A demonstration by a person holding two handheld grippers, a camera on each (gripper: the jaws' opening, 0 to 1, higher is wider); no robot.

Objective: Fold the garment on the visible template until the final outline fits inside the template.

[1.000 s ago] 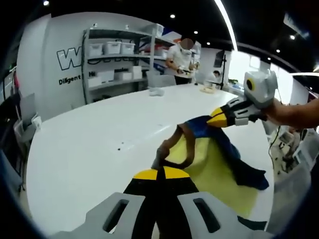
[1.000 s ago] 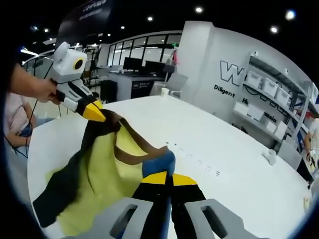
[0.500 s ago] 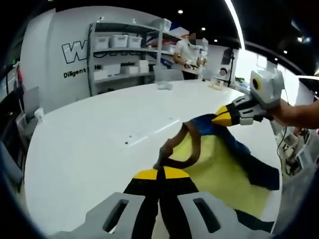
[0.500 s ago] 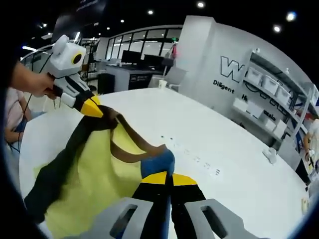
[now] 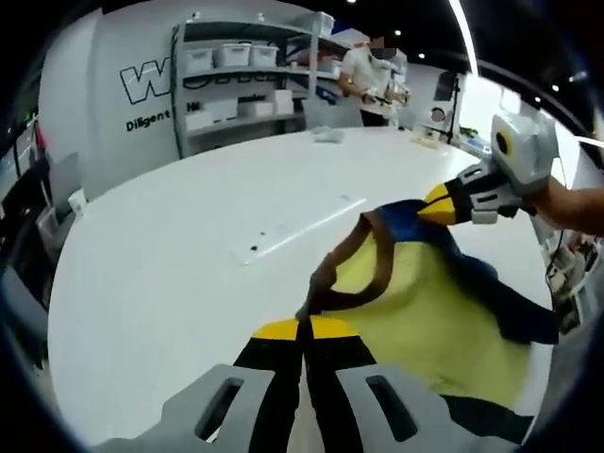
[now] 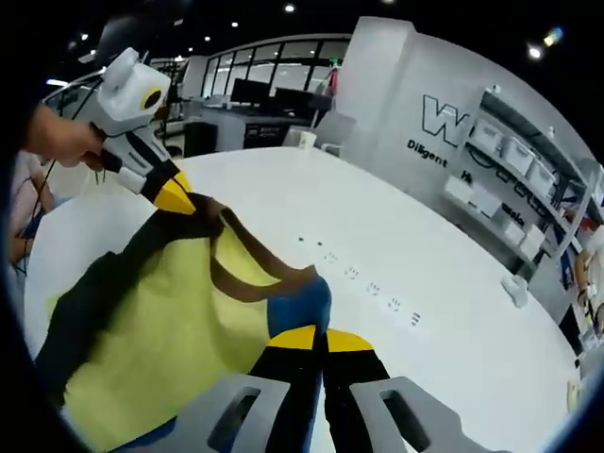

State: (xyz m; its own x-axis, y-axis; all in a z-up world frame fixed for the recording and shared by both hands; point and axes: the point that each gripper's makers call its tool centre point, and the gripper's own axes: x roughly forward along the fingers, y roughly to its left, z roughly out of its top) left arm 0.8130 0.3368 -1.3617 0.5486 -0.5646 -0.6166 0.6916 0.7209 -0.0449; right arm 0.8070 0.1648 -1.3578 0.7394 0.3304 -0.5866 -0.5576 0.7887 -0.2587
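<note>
Tools [image 5: 304, 326] [image 6: 313, 335] pinch garment [image 5: 415, 302] (shelf bins [image 5: 231, 55], contents unclear).

Looks like a lab or demo workspace inside an open-plan office. Broad white oval counter [image 5: 179, 255] at the centre, bright ceiling strip light [image 5: 464, 33] and recessed spots overhead. Grey metal shelving rack [image 5: 247, 80] stacked with white plastic storage bins [image 5: 231, 55] against a pale wall bearing large outlined company lettering [image 6: 446, 121]. Farther back, glass-walled partitions [image 6: 255, 85] with dark desks and monitors. A person in a white top [image 5: 373, 75] standing by the shelves.
</note>
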